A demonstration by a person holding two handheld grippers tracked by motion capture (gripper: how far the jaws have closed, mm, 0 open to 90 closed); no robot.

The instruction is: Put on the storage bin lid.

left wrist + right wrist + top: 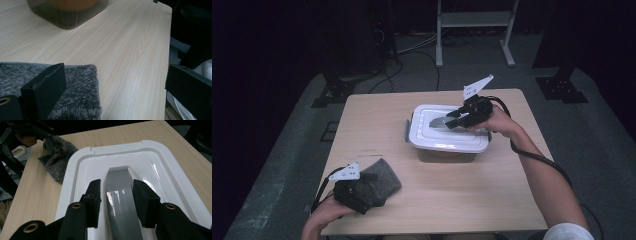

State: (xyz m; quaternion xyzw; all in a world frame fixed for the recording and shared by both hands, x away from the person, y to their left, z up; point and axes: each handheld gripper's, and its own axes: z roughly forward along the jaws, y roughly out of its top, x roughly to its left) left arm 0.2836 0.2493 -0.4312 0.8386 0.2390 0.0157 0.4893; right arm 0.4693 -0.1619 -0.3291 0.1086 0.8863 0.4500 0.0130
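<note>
A clear tub (446,152) with something orange inside (67,15) stands mid-table under a white lid (424,132). A grey handle (439,121) runs along the lid's middle. My right gripper (453,120) reaches over the lid from the right. In the right gripper view the handle (120,195) lies between its jaws, a thin gap on each side; the gripper (117,187) is open above the lid (160,165). My left gripper (369,196) rests at the front left on a grey fuzzy cloth (379,175), open wide (116,75), one jaw over the cloth (77,85).
The light wooden table (472,200) has bare board in front of the tub and to its left. Its right edge (168,37) runs close to my left gripper's outer jaw. Dark stands and cables crowd the floor behind the table.
</note>
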